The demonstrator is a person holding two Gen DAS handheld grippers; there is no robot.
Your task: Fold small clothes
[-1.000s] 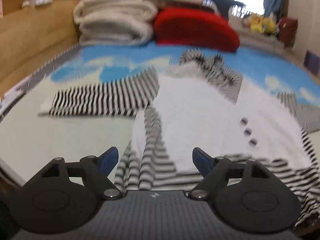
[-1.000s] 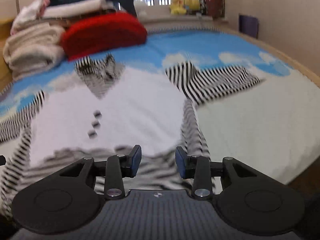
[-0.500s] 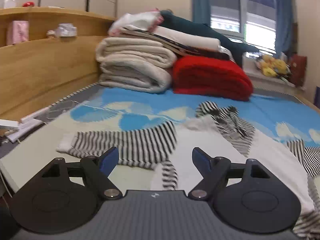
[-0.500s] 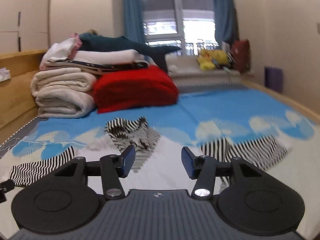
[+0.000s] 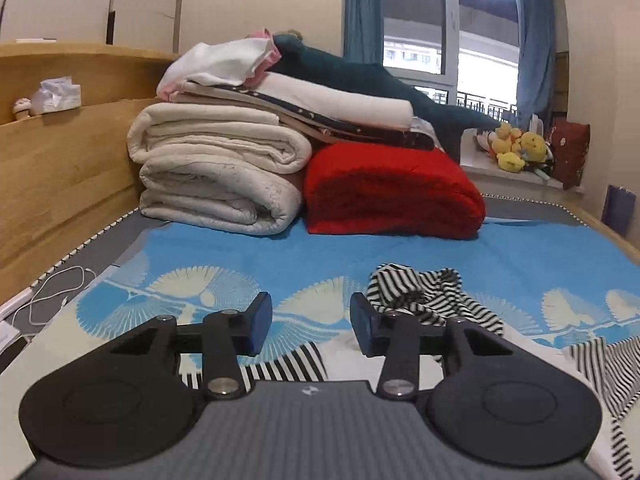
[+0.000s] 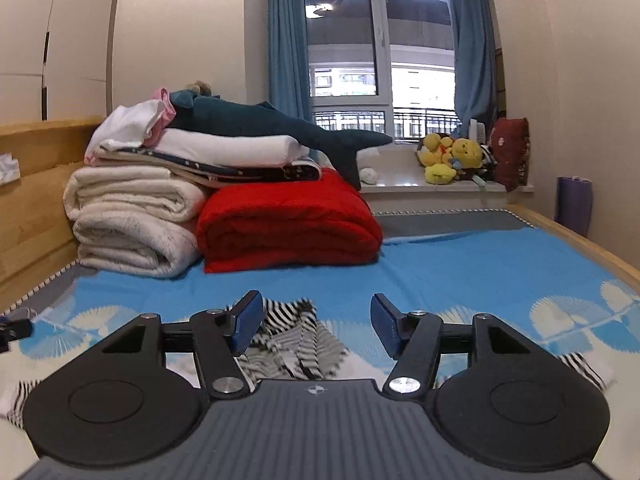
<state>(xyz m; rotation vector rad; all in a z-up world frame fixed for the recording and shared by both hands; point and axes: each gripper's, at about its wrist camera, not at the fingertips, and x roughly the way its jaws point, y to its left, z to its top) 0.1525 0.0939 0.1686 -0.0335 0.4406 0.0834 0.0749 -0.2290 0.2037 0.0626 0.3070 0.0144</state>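
Note:
A small white garment with a black-and-white striped hood [image 5: 424, 294] and striped sleeves [image 5: 288, 366] lies spread on the blue patterned bedspread [image 5: 520, 256]. My left gripper [image 5: 311, 322] is open and empty, held low over the garment's left shoulder. My right gripper [image 6: 316, 322] is open and empty, above the garment, with the striped hood [image 6: 298, 322] showing between its fingers. A striped sleeve end [image 6: 584, 370] shows at the right. Most of the garment's body is hidden under both grippers.
A stack of folded cream blankets [image 5: 216, 172], a red blanket [image 5: 392, 194] and a dark plush shark [image 6: 260, 122] stand at the head of the bed. A wooden headboard [image 5: 60, 168] runs along the left. A white cable [image 5: 52, 292] lies at the left edge. Plush toys [image 6: 452, 158] sit on the windowsill.
Both grippers have tilted up from looking down on the garment to looking level across the bed. The left jaws have narrowed somewhat; the right jaws have widened. The garment has not moved.

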